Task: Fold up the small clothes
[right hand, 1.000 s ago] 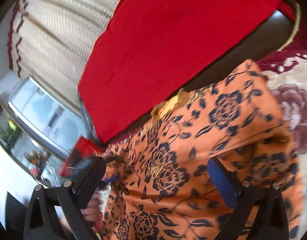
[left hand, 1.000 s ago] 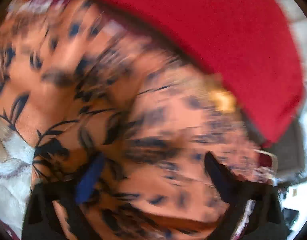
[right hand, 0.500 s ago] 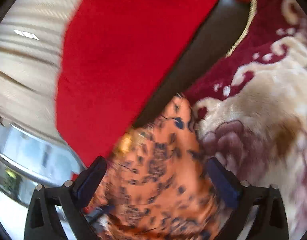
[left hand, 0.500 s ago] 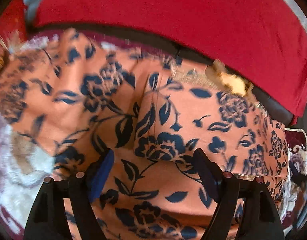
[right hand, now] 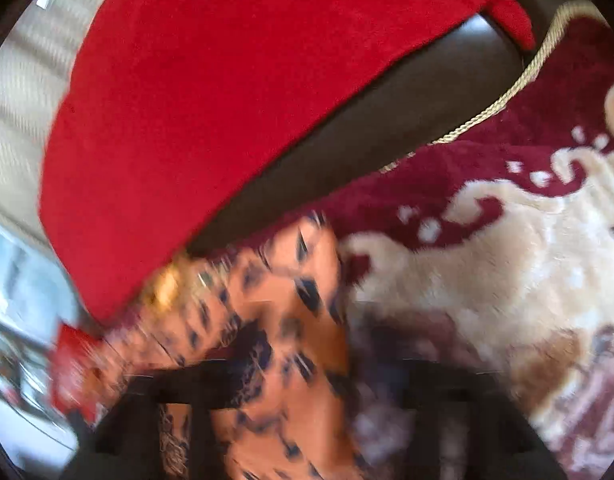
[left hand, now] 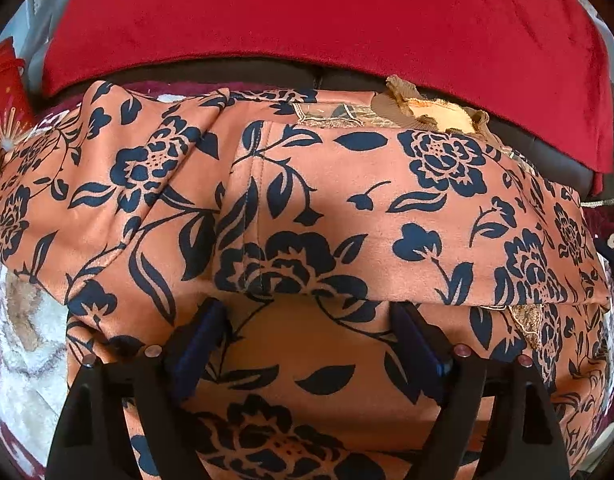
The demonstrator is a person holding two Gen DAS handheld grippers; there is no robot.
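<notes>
An orange garment (left hand: 347, 184) with a navy flower print lies on a plush blanket, one layer folded over another, its gold collar trim (left hand: 427, 108) at the far edge. My left gripper (left hand: 305, 312) hovers over the near fold. Its jaws are opening, wide apart, with fabric beneath them and nothing pinched. The right wrist view is blurred. In it, my right gripper (right hand: 307, 372) stands open at the garment's (right hand: 291, 304) right edge. That edge runs between the fingers, and they do not press on it.
A red cloth (left hand: 307, 12) hangs over a dark sofa back (right hand: 407, 120) behind the garment. The maroon and cream flowered blanket (right hand: 507, 240) spreads to the right and shows at the left (left hand: 23, 340). A red box (left hand: 3, 92) stands far left.
The left view has rolled level and sharpened, and its gripper has slid along the folded garment. The right gripper has swung from over the garment's middle to its right edge, bringing the blanket into view.
</notes>
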